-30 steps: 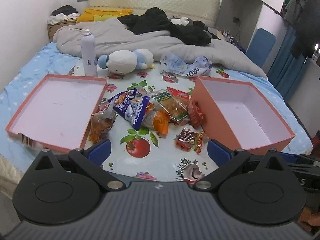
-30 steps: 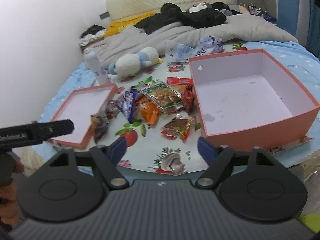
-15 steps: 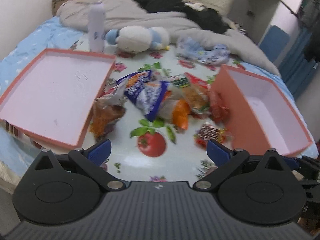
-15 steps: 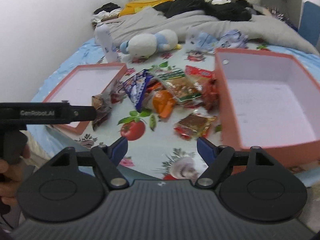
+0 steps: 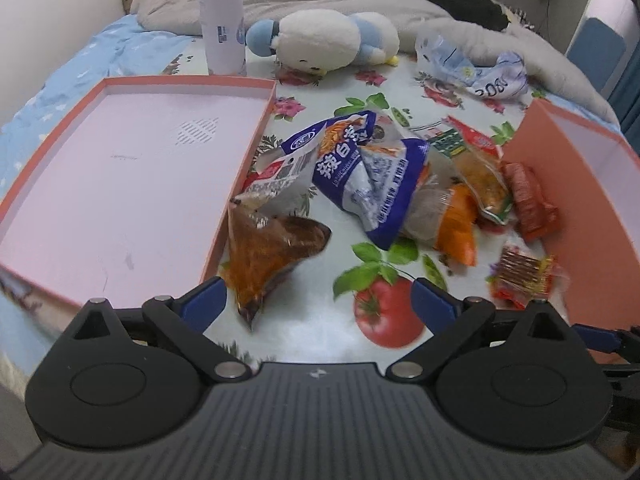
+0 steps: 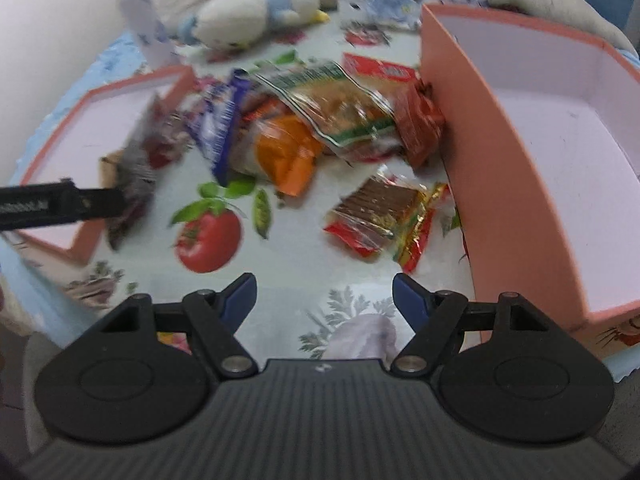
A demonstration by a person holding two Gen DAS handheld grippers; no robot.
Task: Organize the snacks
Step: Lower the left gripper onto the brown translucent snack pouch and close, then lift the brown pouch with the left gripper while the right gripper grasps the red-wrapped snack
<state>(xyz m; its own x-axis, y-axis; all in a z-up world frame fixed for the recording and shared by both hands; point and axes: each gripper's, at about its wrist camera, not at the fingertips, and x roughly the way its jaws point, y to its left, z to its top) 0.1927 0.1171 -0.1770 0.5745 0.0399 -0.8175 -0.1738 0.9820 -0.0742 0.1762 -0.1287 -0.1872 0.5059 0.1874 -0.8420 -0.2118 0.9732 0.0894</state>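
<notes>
A pile of snack packets lies on the flowered cloth between a shallow pink lid (image 5: 120, 184) on the left and a deep pink box (image 5: 580, 184) on the right. My left gripper (image 5: 318, 300) is open. Its left finger is beside a brown-orange packet (image 5: 272, 256), apart from it. Beyond it lie a blue packet (image 5: 360, 176) and an orange packet (image 5: 456, 224). My right gripper (image 6: 326, 294) is open and holds nothing. It hangs just short of a red-gold packet (image 6: 380, 216) beside the box (image 6: 520, 160). The left gripper's finger (image 6: 60, 204) shows at that view's left edge.
A white bottle (image 5: 222, 16), a white-and-blue plush toy (image 5: 328, 40) and a crumpled plastic bag (image 5: 472, 68) lie behind the pile. A grey duvet and dark clothes are heaped further back. The cloth's front edge is close under both grippers.
Both grippers have come down and forward toward the snack pile, so the packets, lid and box look larger. Both still stand open, and nothing has been taken hold of.
</notes>
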